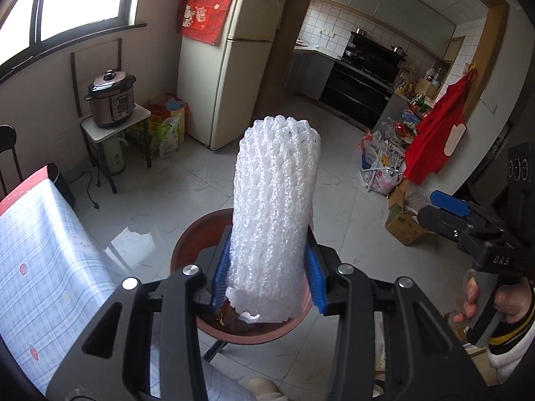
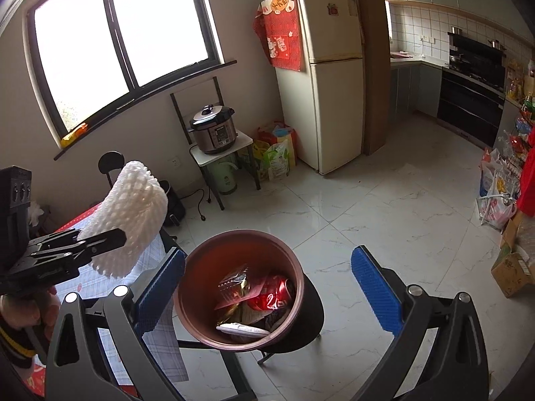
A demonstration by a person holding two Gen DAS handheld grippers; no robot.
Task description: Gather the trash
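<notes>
The floor (image 2: 384,200) is of pale, glossy marble tiles, and near its middle stands a black round stool (image 2: 314,310) that carries a brown bucket (image 2: 200,314) with a crushed red can (image 2: 272,295) and wrappers inside. At the window wall a small side table (image 2: 222,148) stands on the floor with a pressure cooker (image 2: 212,128) on top and a green kettle (image 2: 225,175) under it, beside some bags (image 2: 276,152) and the cream fridge (image 2: 329,83). At the left edge is a table with a checked cloth (image 1: 43,244), and along the right wall lie plastic bags (image 1: 381,167) and cardboard boxes (image 1: 406,225).
</notes>
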